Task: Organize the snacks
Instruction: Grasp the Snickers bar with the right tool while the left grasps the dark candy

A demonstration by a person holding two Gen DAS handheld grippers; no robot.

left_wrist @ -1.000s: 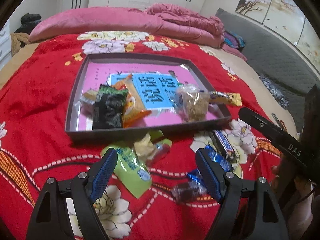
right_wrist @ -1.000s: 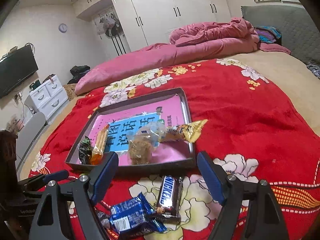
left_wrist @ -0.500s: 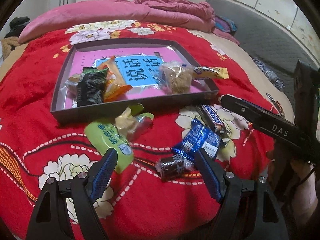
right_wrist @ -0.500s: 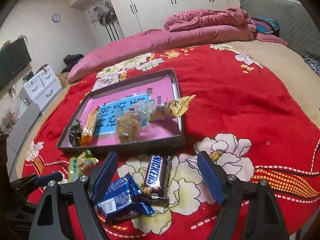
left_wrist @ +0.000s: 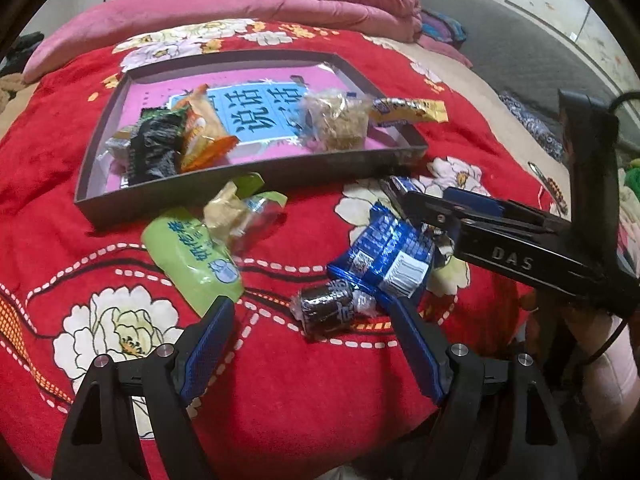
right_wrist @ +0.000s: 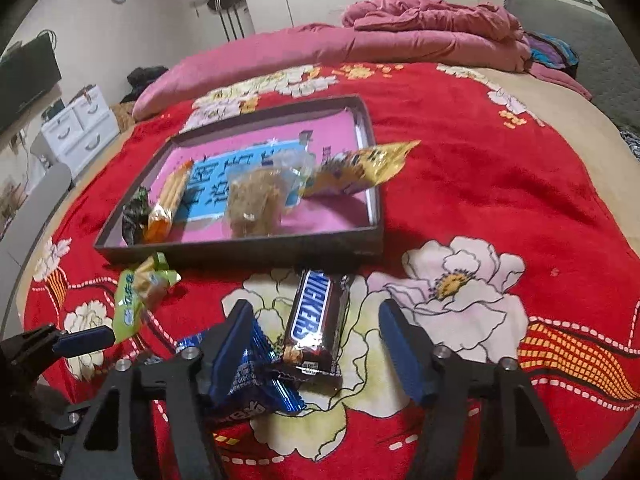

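Observation:
A dark tray [left_wrist: 256,174] [right_wrist: 248,248] with a pink and blue liner lies on the red bedspread and holds several snacks. In front of it lie a green packet [left_wrist: 192,256] [right_wrist: 128,306], a blue packet [left_wrist: 386,254] [right_wrist: 256,376], a small dark wrapped candy [left_wrist: 326,310] and a Snickers bar [right_wrist: 314,316]. My left gripper [left_wrist: 308,320] is open, with the dark candy just ahead between its fingertips. My right gripper [right_wrist: 314,320] is open, its fingers on either side of the Snickers bar; it also shows in the left wrist view [left_wrist: 500,236].
A gold packet [right_wrist: 360,172] [left_wrist: 408,110] hangs over the tray's right rim. Pink bedding [right_wrist: 360,44] is piled at the far side of the bed. White drawers [right_wrist: 80,124] stand at the left. The bed's edge runs close below both grippers.
Both grippers have moved down and nearer to the loose snacks. The right gripper's fingers now flank the Snickers bar. The left gripper has come up to the dark candy.

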